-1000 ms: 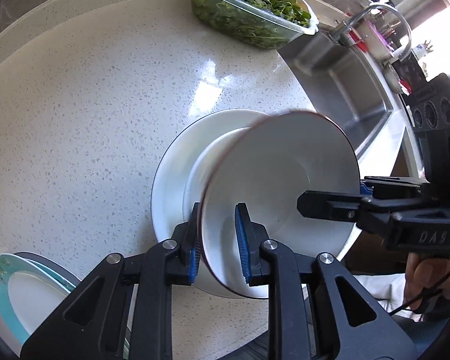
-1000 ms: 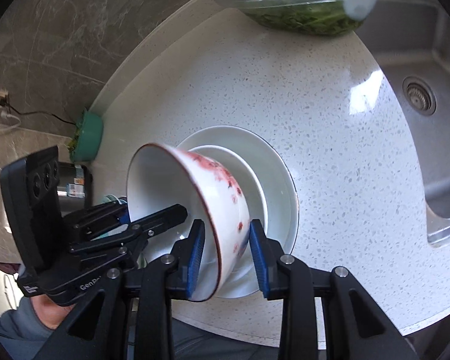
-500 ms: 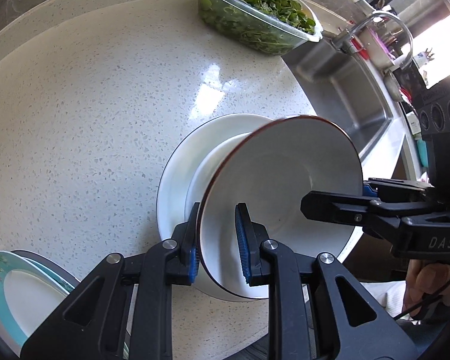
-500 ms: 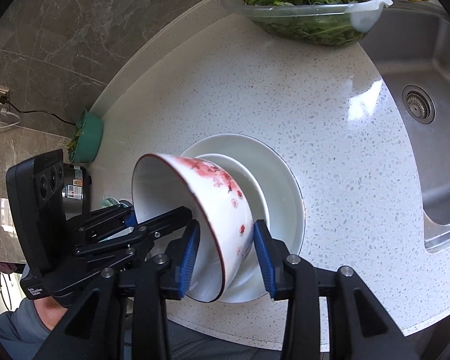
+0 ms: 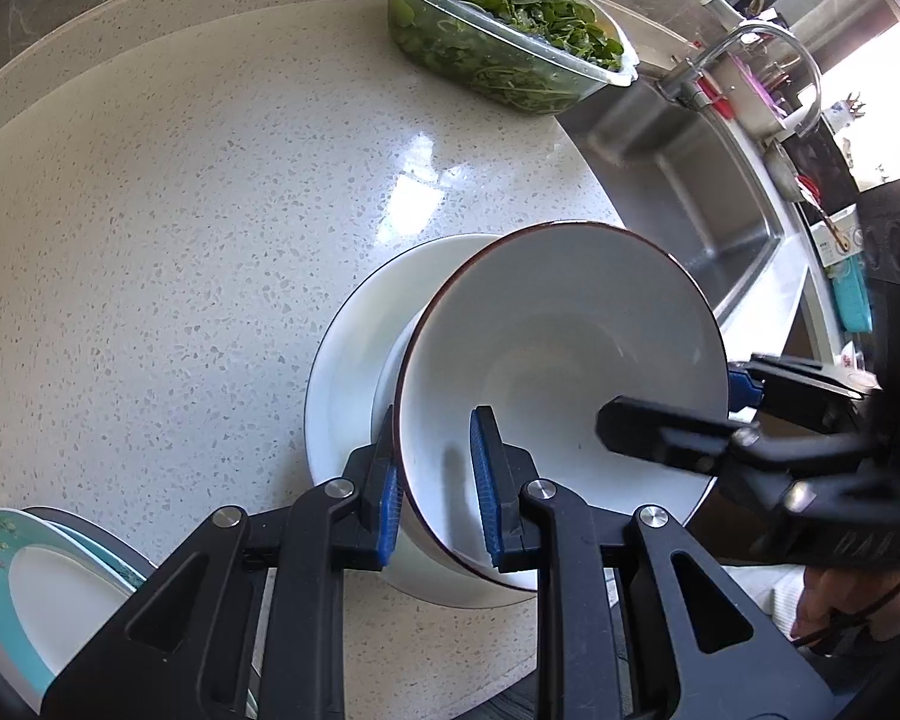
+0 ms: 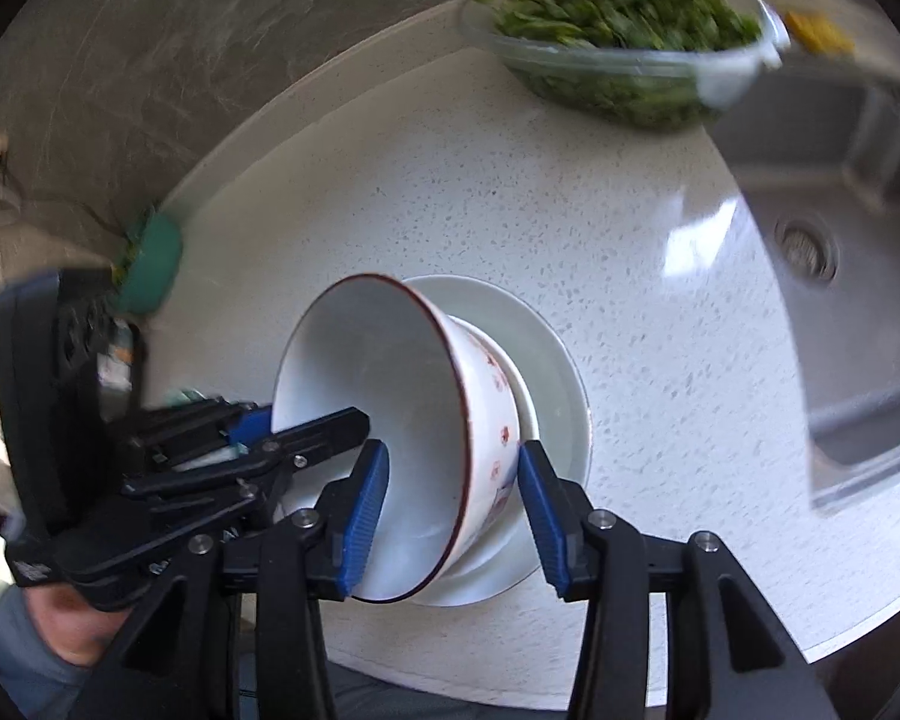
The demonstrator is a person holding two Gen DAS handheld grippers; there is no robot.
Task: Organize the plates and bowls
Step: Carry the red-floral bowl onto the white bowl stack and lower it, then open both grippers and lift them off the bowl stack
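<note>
The red-rimmed white ceramic bowl [image 5: 561, 396] — glazed, slick, rigid, breakable — tilts on white plates [image 5: 354, 354]. Left gripper [image 5: 432, 480] pinches its near rim; right gripper [image 6: 453, 498] has just been opening, straddling the rim untouched.

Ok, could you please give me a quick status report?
Left gripper shut on bowl rim; right gripper opening, pads clear. Bowl tilted over plates. Nothing in the way.

Sunlit speckled white countertop [image 5: 180, 210], steel sink [image 6: 858, 312], grey marbled wall [image 6: 150, 60].

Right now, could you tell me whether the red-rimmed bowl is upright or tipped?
Tipped: the red-rimmed bowl leans on the white plate, its opening facing sideways.
</note>
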